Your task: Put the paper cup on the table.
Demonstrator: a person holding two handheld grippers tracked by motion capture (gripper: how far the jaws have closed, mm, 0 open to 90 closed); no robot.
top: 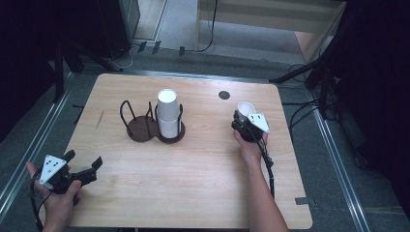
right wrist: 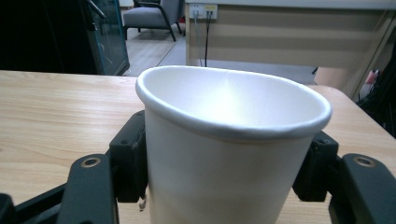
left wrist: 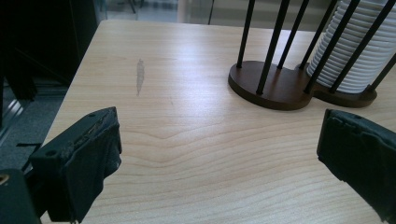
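**Cup in my right tongs, holder off at nine o'clock**

My right tongs (top: 243, 121) are pinching a single white paper cup (top: 246, 108), one black jaw on each side of its wall, mouth up and the cup's long axis close to upright, tipped slightly. In the right gripper view the cup (right wrist: 229, 158) sits squarely between the jaws, low over the right part of the pale wooden desk (top: 193, 193).

The dark wooden two-ring cup holder with black wire posts (top: 145, 126) stands near the desk's centre, at about nine o'clock from the held cup and well apart from it. Its right ring carries a tall stack of white paper cups (top: 168, 113); its left ring is empty.

My left tongs (top: 86, 165) rest spread wide at the desk's near left corner, gripping nothing, the holder (left wrist: 275, 88) at their one o'clock. The holder lies roughly between my two hands, neither plainly nearer.
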